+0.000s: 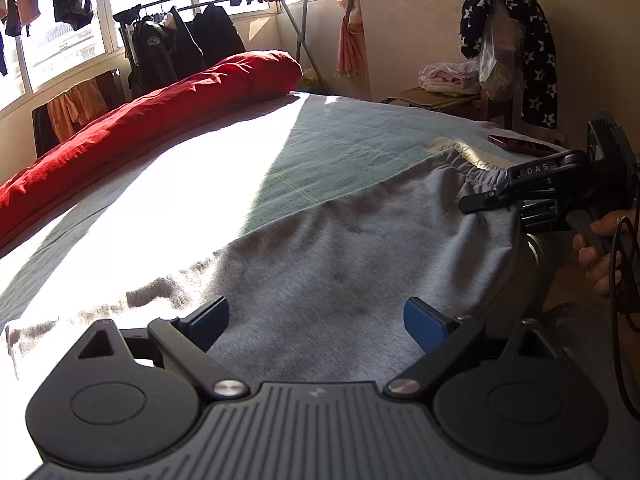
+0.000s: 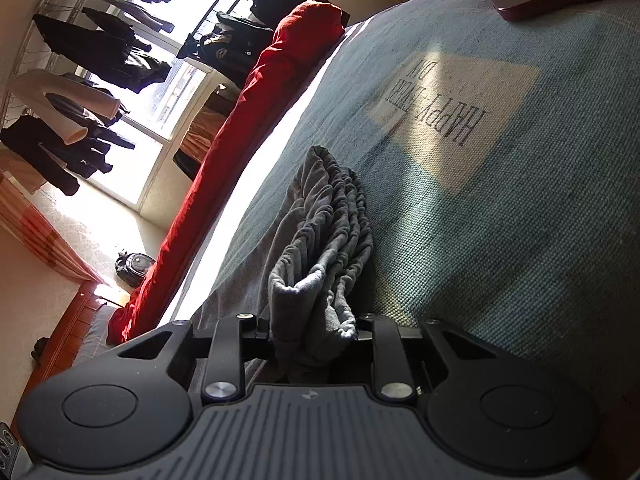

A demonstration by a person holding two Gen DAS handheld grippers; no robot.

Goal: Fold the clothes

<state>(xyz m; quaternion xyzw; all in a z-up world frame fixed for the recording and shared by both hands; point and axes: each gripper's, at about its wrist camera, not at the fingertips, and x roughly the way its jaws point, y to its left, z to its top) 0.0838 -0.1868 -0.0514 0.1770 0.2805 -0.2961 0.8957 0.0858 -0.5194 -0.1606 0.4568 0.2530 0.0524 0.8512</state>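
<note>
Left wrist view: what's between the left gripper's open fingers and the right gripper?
Only the grey garment, spread flat on the bed cover. The left gripper hovers open over it; the right gripper pinches its gathered waistband.

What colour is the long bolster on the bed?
Red bolster; the left wrist view shows it best.

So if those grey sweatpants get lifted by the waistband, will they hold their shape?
Probably not. The grey jersey sweatpants already drape and wrinkle over the bed, so they would likely hang limp. The elastic waistband bunches inside the right hand-held gripper, suggesting soft, light, non-slippery cloth.
</note>
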